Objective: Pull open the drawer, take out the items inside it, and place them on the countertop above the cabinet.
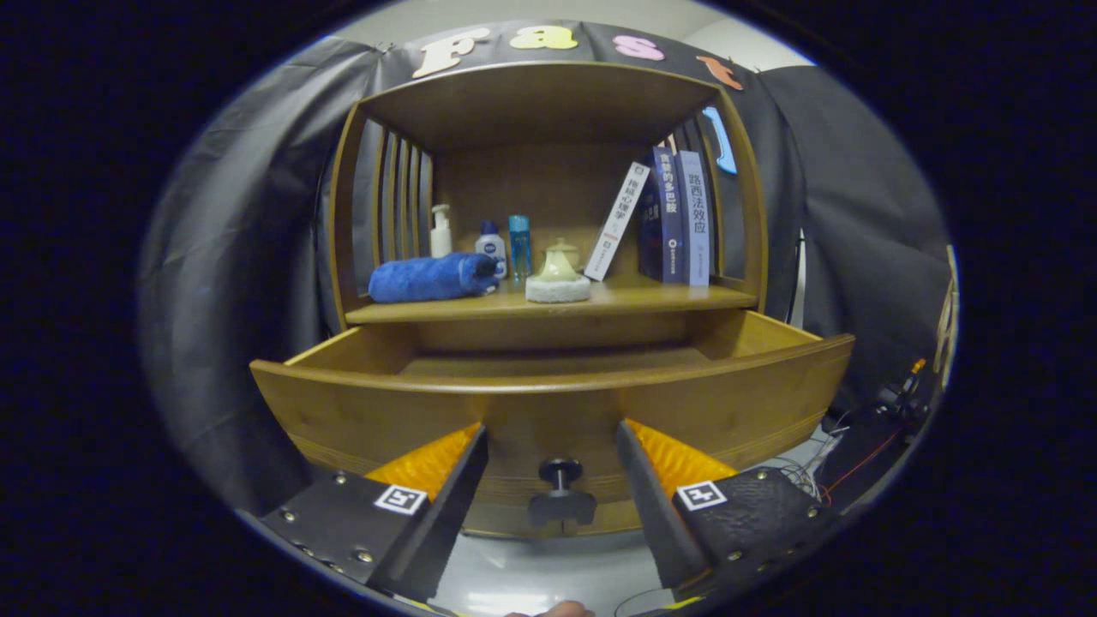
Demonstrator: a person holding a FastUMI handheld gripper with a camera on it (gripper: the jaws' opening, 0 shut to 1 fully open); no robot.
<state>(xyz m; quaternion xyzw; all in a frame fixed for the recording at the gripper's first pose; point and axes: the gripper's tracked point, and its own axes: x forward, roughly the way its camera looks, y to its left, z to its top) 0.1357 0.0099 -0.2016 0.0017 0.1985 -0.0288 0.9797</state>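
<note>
Hand-held gripper (553, 446) spread wide, empty, straddling knob (560, 493), drawer (548, 403) pulled out toward fingers

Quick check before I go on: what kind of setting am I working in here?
Most likely a staged home-storage booth: a wooden cabinet with books, toiletry bottles and a rolled towel on its countertop, black cloth behind. The gripper is open around the drawer's knob.

Gripper-mounted fisheye view, looking forward along the spread fingers (553, 446), set close and level before the open drawer (553, 403), cabinet (548, 111) beyond.
</note>
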